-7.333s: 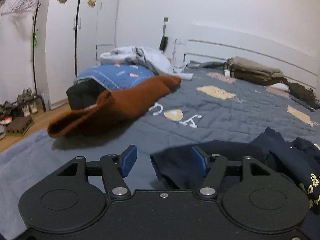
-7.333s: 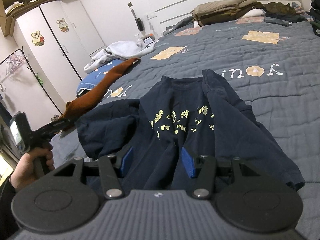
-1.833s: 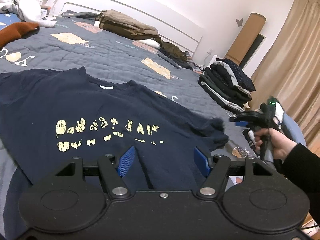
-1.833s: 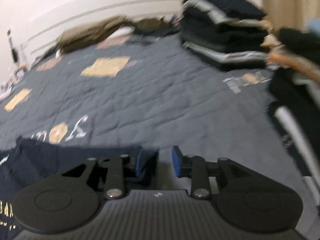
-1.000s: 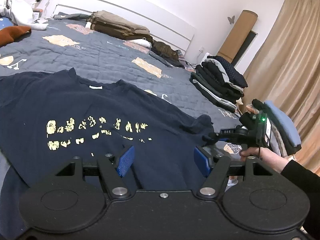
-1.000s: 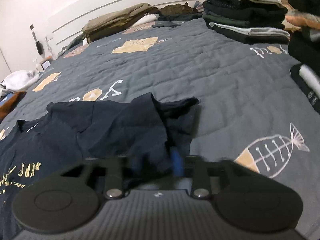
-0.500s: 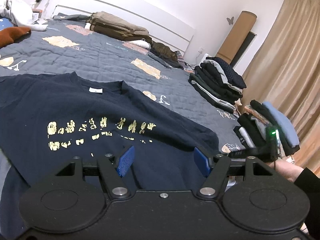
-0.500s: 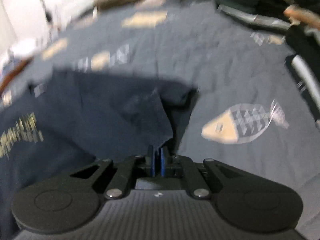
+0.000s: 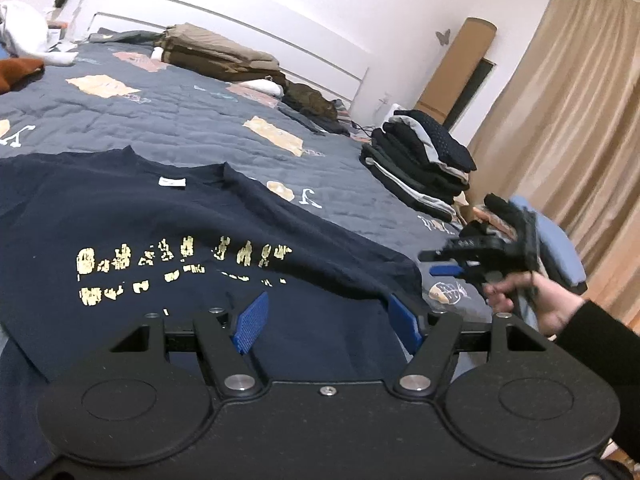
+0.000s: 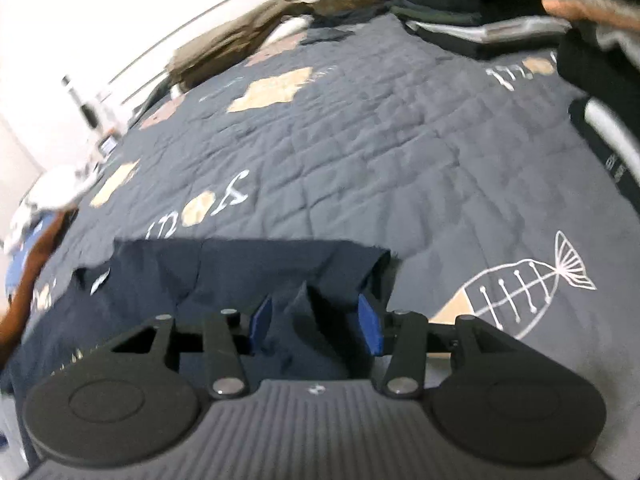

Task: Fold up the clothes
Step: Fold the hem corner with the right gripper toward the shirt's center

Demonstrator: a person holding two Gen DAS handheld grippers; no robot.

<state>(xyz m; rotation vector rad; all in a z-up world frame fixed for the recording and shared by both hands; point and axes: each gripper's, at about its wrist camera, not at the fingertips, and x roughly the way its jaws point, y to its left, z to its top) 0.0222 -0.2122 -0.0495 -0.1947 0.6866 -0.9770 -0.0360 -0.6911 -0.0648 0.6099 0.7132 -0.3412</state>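
Navy T-shirt (image 9: pixel 168 216) lay spread flat on grey quilt (image 9: pixel 192 120), bare quilt open beyond sleeve edge. Left gripper (image 9: pixel 326 322) hovered wide, empty. Right gripper (image 10: pixel 316 322) jaws just opened, loose sleeve peak between, unpinched. Folded stack (image 9: pixel 420 168) sharp only from left; right view blurred.

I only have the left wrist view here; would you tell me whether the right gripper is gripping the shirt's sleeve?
Observer: No. The right gripper has just been opening; a peak of the navy T-shirt stands between its pads, unpinched.
Operator: Thank you. What lies just beyond that sleeve?
Observer: A white-outlined fish stitched on the grey quilt, to the gripper's right.
Operator: Is the sleeve spread out?
Observer: Mostly; its outer end is flat, creased nearer the pads.
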